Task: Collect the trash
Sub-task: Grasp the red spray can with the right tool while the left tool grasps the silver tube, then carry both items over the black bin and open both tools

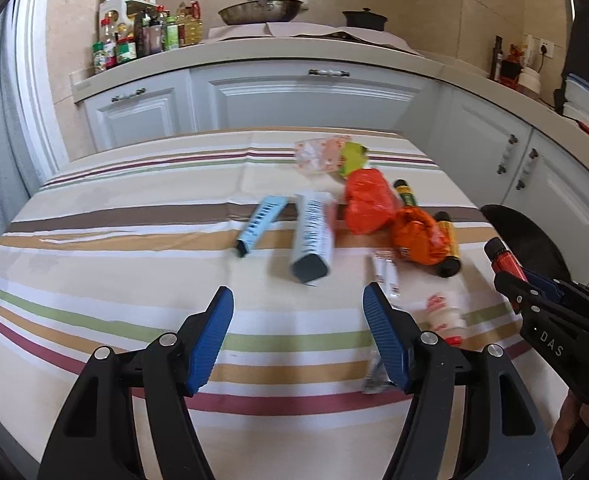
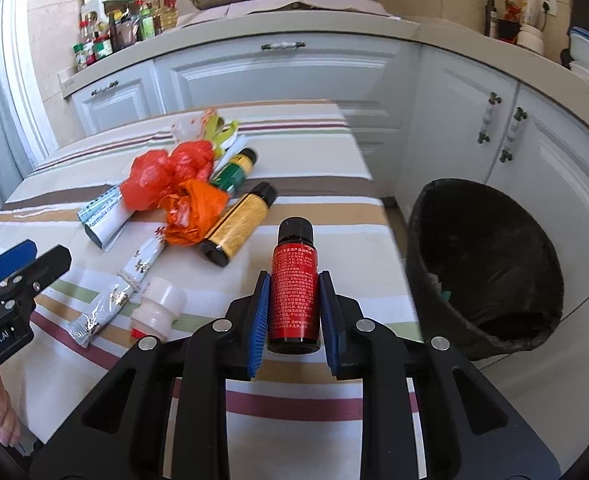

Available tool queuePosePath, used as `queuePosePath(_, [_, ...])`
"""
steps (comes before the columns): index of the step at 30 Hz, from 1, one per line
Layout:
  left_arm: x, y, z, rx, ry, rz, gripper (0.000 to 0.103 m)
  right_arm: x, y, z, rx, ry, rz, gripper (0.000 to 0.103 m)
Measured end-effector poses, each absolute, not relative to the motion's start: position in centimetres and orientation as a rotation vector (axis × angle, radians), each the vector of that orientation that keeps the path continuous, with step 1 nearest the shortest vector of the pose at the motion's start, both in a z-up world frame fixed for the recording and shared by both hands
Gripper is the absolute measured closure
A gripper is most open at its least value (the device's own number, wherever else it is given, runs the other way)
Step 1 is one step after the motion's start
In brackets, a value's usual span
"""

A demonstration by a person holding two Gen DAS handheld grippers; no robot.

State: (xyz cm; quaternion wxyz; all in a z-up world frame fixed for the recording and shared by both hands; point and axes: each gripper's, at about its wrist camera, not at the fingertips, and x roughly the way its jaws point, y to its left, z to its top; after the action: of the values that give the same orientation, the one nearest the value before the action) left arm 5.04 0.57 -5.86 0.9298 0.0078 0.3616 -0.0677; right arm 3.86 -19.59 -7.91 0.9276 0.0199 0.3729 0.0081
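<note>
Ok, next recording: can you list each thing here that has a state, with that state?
Right gripper: shut on the small red-labelled bottle.
Small red-labelled bottle with black cap: capped, held between the blue pads.
Left gripper: open, nothing between its jaws.
Black-lined trash bin: open, standing beside the table.
Yellow-labelled dark bottle: capped, lying on its side.
White plastic bottle: lying on the striped tablecloth.
Orange plastic bag: crumpled.

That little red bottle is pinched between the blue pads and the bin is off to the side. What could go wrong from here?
1. The right gripper holds the red bottle only by its smooth sides, so it might slip before reaching the black bin.
2. The bin sits below the table edge; a release too early could miss it.
3. The open left gripper hovers near the white bottle and might knock it over the edge.
</note>
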Motion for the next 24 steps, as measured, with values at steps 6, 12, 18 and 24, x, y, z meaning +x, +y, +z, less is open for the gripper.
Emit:
queuePosePath(6, [4.6,-1.5,-6.6,0.057,0.755,-0.17,0.037,3.3,-21.6,-7.5,0.067,0.74,-0.006,0.08])
queuePosePath(12, [4.3,-2.8,-7.6,0.091,0.775,-0.185,0.037,2.6,-23.1,-7.6,0.078,0.729,-0.03,0.08])
queuePosePath(18, [4.4,-3.4,-8.4,0.114,0.795,-0.19,0.048,2.2,-24.4,-7.8,0.092,0.726,-0.049,0.08])
queuePosePath(24, [4.4,-3.5,-8.9,0.117,0.814,-0.214,0.076,2.2,-24.9,-8.1,0.099,0.729,-0.057,0.08])
